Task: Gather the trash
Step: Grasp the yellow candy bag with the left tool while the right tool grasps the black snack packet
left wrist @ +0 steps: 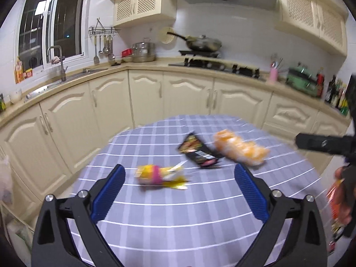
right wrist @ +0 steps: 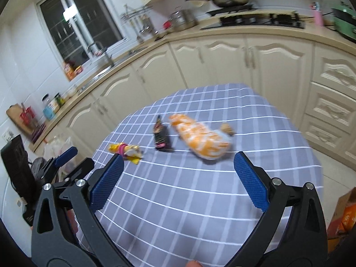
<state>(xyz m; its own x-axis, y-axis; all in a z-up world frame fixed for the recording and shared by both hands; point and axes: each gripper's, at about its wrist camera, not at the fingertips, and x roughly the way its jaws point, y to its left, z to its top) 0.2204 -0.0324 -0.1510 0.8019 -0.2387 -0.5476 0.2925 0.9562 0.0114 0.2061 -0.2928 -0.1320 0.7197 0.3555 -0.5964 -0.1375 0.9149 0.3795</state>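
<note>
Three pieces of trash lie on the checked tablecloth [left wrist: 178, 222] [right wrist: 178, 200]. A crumpled yellow and pink wrapper [left wrist: 159, 174] [right wrist: 126, 150] is nearest, just beyond my left gripper [left wrist: 179, 173]. Past it lie a black snack packet [left wrist: 198, 153] [right wrist: 161, 136] and an orange and white bag [left wrist: 240, 151] [right wrist: 202, 139]. My left gripper is open with nothing between its blue pads. My right gripper [right wrist: 178, 160] is open too, above the cloth on the near side of the orange bag. In the right wrist view the left gripper [right wrist: 66, 162] shows at the left edge; in the left wrist view the right gripper's black frame [left wrist: 322, 143] shows at right.
Cream kitchen cabinets [left wrist: 155, 93] curve round behind the table, with a sink [left wrist: 66, 77], a stove and a pan [left wrist: 204, 42] on the counter. A plastic bag [right wrist: 60, 144] hangs left of the table. An orange box [right wrist: 344, 215] stands at lower right.
</note>
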